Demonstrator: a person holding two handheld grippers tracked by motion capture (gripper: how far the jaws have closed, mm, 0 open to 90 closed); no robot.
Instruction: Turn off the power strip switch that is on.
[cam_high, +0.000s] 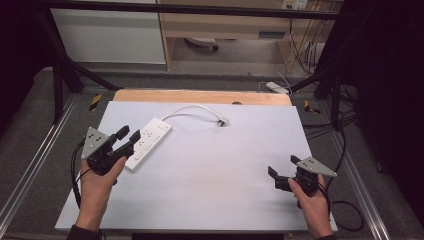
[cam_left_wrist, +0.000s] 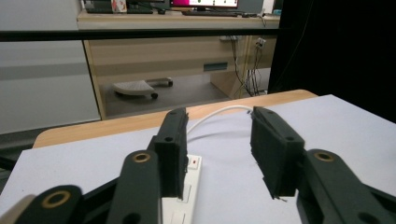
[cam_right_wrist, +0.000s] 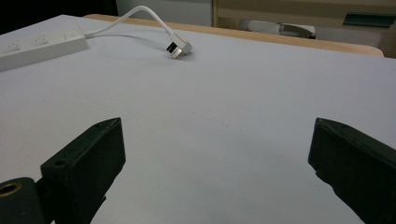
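Your left gripper (cam_high: 129, 135) sits over the power strip (cam_high: 148, 143) at the table's (cam_high: 210, 200) left, jaws parted, not pinching it. Off-centre as you are, closing would likely skew the strip. Right gripper (cam_high: 282, 171) idles wide open.

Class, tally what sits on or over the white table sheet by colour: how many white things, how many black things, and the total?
White: 1, the power strip with its cable and plug.
Black: 2, the left gripper over the strip and the right gripper over the bare sheet.
Total: 3
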